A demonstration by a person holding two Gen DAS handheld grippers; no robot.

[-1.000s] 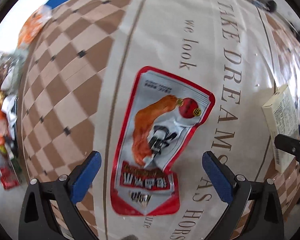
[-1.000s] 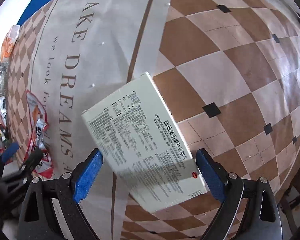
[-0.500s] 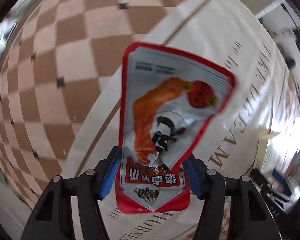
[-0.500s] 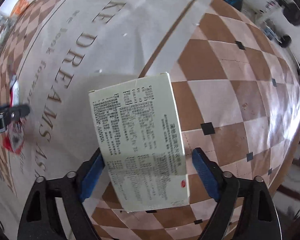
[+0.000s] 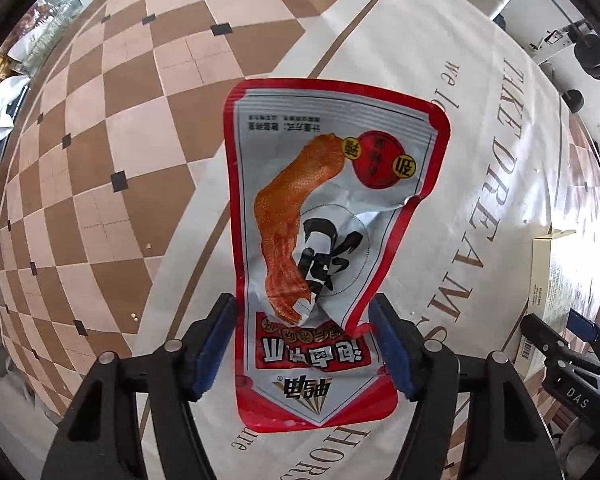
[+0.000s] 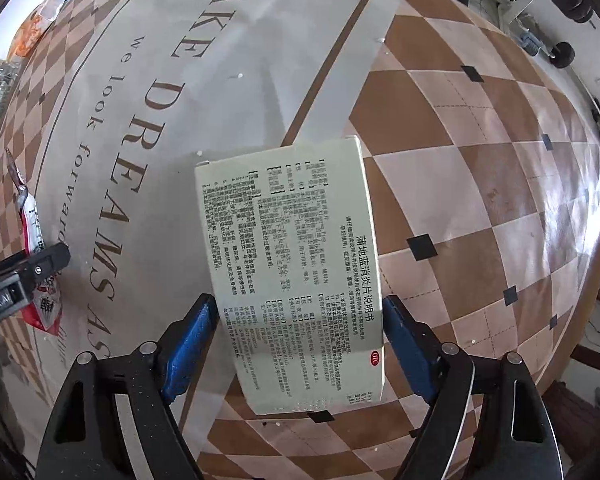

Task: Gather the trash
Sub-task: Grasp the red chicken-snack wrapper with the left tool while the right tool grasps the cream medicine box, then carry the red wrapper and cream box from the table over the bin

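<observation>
While both tongs point down over the tabletop point(image 6: 500, 184), each pinches one piece of trash. The left tongs point(image 5: 302, 344) have just been closing and then easing a little, and their blue pads point(image 5: 214, 340) press the two side edges of the wrapper point(image 5: 320, 240) near its lower end; the rest of it stands free over the lettered middle strip. It looks light, thin and slick, already creased and torn at one edge, so it may buckle or slip; a hold across the thicker sealed end seems safest. The right tongs point(image 6: 300, 344) have just been closing, and their pads bear on the long edges of the box point(image 6: 292, 264), which is clear of the tabletop near the border between strip and checks. Being light card, probably empty, it should stay stiff but crush under hard squeezing.
</observation>
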